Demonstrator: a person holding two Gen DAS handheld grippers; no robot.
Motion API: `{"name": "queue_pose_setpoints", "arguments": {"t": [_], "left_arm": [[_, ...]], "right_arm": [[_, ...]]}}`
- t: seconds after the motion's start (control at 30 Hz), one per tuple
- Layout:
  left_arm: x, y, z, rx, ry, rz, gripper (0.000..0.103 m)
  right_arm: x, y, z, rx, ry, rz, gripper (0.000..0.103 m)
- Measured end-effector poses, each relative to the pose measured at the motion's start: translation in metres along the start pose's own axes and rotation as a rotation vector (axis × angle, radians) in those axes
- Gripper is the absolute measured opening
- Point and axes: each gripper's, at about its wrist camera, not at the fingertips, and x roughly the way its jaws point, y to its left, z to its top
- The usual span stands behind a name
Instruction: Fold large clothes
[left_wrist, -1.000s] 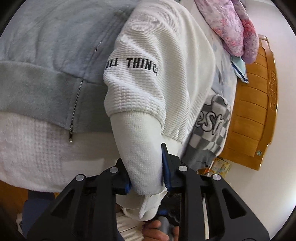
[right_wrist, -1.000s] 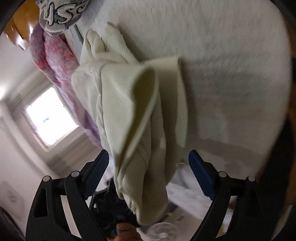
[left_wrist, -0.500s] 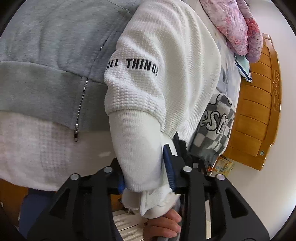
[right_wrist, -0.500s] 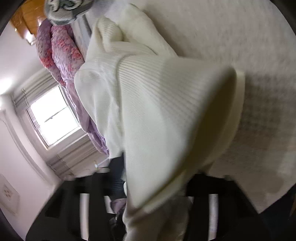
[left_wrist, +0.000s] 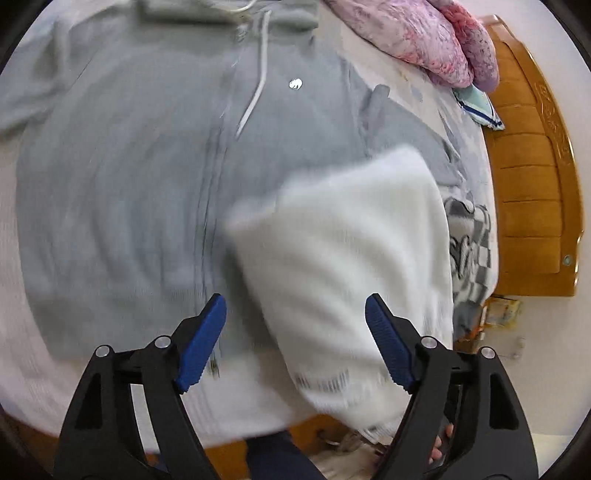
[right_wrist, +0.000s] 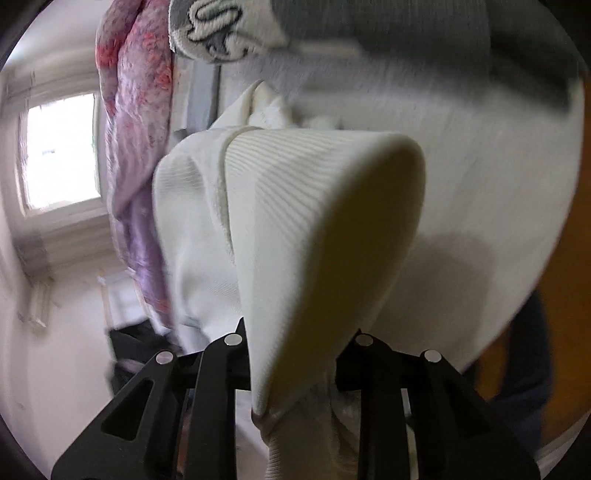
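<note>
Since the earlier frames, the left gripper (left_wrist: 295, 328) has let go of the white sleeve: its jaws, previously clamped on the cuff, now stand wide apart with nothing between them, and the view is blurred by motion. The white sweater (left_wrist: 354, 266) has dropped across the grey zip hoodie (left_wrist: 129, 192), which lies spread flat on the bed (left_wrist: 465, 155).

Right gripper (right_wrist: 295, 332): jaws clenched on the ribbed cream cuff (right_wrist: 317, 229) of the sweater, with the fabric bunched between them and trailing toward the camera. The sleeve rises from the bed surface to the jaws.

Risks from this state, as a judgement:
- The sweater is held at one point only. A further pull by the right gripper would likely drag the body sideways and spoil the fold
- The sweater rests on the hoodie, so friction between the two could shift or wrinkle the hoodie
- The thick bunch in the right jaws may slip out under tension

Containers: none visible. A pink patterned quilt (left_wrist: 413, 33) and a checked grey garment (left_wrist: 469, 254) lie loose near the wooden headboard (left_wrist: 532, 192)
</note>
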Motion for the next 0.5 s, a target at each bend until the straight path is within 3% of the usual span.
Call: {"name": "queue_pose_setpoints", "arguments": {"t": [0.1,0.23,0.33,0.37,0.5], "left_arm": [[0.025,-0.015,0.029,0.077,0.055,-0.038,0.083],[0.070,-0.030,0.055,0.174,0.140,-0.011,0.084],[0.107,-0.032,0.069,0.157,0.252,-0.047,0.084],[0.119,-0.030,0.072,0.159,0.293,-0.057,0.090],[0.149,-0.018,0.082,0.103,0.380,-0.045,0.094]], "right_arm": [[0.002,-0.009,0.022,-0.025,0.026,-0.032,0.022],[0.009,-0.009,0.032,-0.056,0.059,-0.052,0.022],[0.011,-0.015,0.032,-0.049,0.073,-0.046,0.023],[0.009,-0.018,0.028,-0.047,0.077,-0.043,0.023],[0.012,-0.023,0.032,-0.049,0.096,-0.038,0.023]]}}
